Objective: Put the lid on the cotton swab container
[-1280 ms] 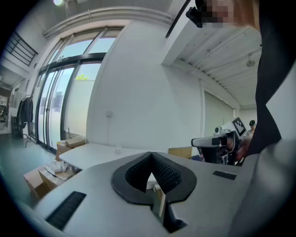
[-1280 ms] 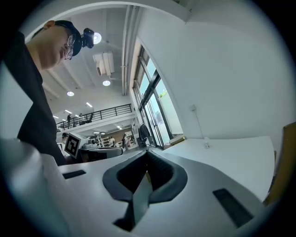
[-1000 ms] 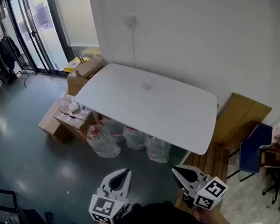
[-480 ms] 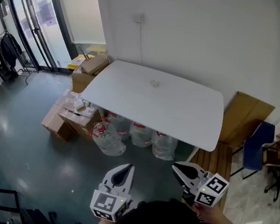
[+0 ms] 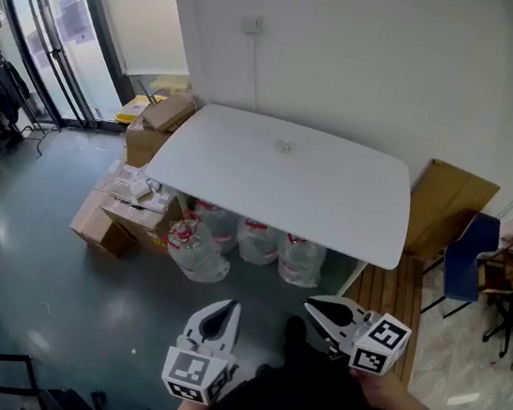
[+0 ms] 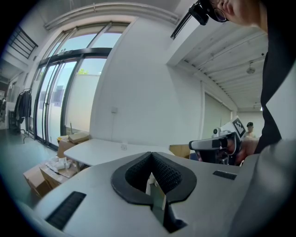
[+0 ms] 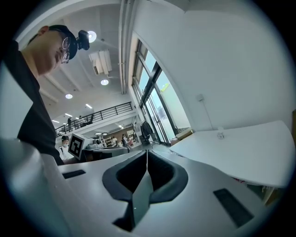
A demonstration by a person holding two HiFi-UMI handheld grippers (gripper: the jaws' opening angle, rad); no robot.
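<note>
- Two hand-held grippers sit low in the head view, both well short of the white round-cornered counter.
- Left gripper: fingers pressed fully together, with nothing between them.
- Right gripper: fingers likewise closed tight and empty, pointing toward the counter.
- Small clear cotton swab container stands on the counter near its far edge, by the white wall. It is too small to tell whether a lid is on it.
- Clear plastic bags lie on the dark floor beneath the counter. Brown cardboard boxes stand beside its left end.
- Blue chair stands off the counter's right end.
</note>
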